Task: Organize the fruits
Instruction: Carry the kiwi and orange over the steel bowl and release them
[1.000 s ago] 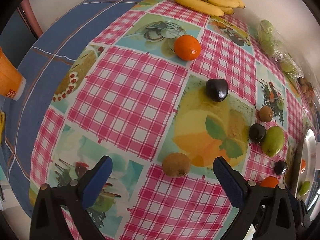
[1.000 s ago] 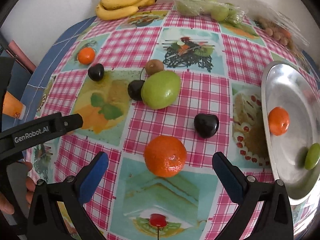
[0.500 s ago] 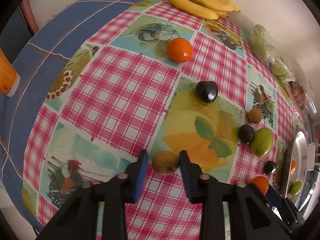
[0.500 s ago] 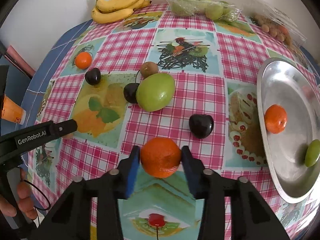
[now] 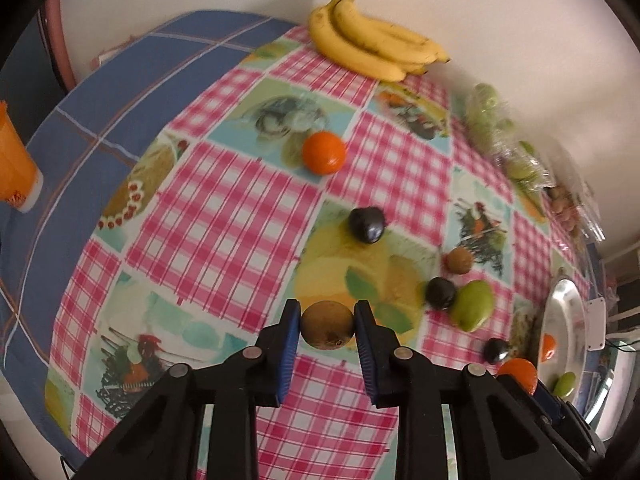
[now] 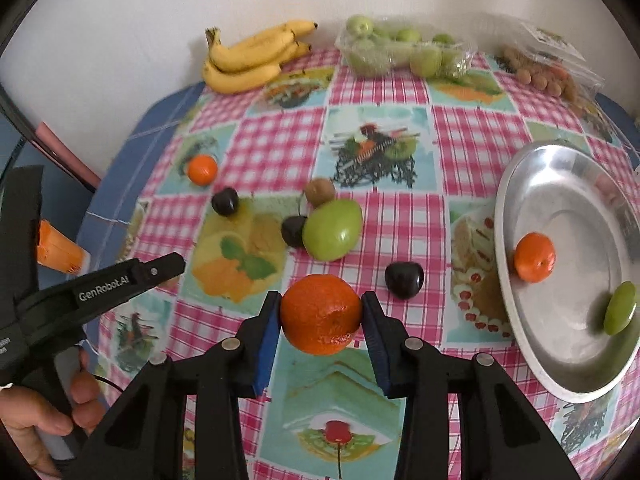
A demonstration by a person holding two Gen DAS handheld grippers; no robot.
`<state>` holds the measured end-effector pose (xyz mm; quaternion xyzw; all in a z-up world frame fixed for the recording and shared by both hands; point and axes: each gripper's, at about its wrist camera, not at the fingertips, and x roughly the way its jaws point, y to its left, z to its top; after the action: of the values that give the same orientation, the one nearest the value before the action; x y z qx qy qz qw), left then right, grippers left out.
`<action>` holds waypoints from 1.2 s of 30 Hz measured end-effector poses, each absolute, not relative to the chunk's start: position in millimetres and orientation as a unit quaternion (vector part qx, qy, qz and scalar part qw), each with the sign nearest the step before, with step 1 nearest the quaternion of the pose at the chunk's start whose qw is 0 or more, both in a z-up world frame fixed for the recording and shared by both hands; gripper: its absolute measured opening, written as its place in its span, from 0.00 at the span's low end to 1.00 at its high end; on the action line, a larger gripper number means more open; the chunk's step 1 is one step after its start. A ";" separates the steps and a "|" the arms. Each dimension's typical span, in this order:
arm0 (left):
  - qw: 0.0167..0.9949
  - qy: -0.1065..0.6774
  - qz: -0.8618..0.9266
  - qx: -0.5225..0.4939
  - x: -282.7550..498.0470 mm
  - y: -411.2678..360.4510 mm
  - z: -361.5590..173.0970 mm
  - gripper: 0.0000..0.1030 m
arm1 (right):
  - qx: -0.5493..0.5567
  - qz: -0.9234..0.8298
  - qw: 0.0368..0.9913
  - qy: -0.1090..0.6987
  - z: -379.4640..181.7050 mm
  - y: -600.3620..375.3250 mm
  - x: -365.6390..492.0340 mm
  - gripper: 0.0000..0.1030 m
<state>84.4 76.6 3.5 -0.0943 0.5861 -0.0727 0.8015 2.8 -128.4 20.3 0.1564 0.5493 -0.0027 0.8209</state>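
While the left gripper (image 5: 327, 330) has its jaws clamped on a kiwi (image 5: 327, 325), the right gripper (image 6: 321, 316) is clamped on an orange (image 6: 321, 314), both fruits held up off the checkered worktop (image 6: 272, 140). Over on the right, the metal plate (image 6: 576, 184) has another orange (image 6: 534, 257) and a green fruit (image 6: 620, 308) in it. Loose on the cloth: a big green mango (image 6: 332, 230), dark plums (image 6: 404, 280), a second kiwi (image 6: 320, 191). Bananas (image 6: 256, 56) sit at the wall.
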 end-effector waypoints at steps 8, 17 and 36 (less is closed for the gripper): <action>0.808 0.578 -0.078 -0.086 84.3 66.4 14.2 0.28 | 0.152 -0.005 0.818 0.554 20.3 -131.7 0.1 0.40; 0.811 0.574 -0.095 -0.060 78.2 36.0 19.8 0.28 | 0.167 -0.032 0.813 0.557 19.8 -163.8 -7.1 0.40; 0.807 0.550 -0.213 0.024 39.3 -95.4 35.5 0.28 | 0.242 -0.148 0.797 0.533 27.7 -281.1 -44.9 0.41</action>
<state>39.2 -95.4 35.5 0.0243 0.5503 -0.2134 0.8069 -44.9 -281.1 27.7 0.2420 0.5327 -0.1477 0.7974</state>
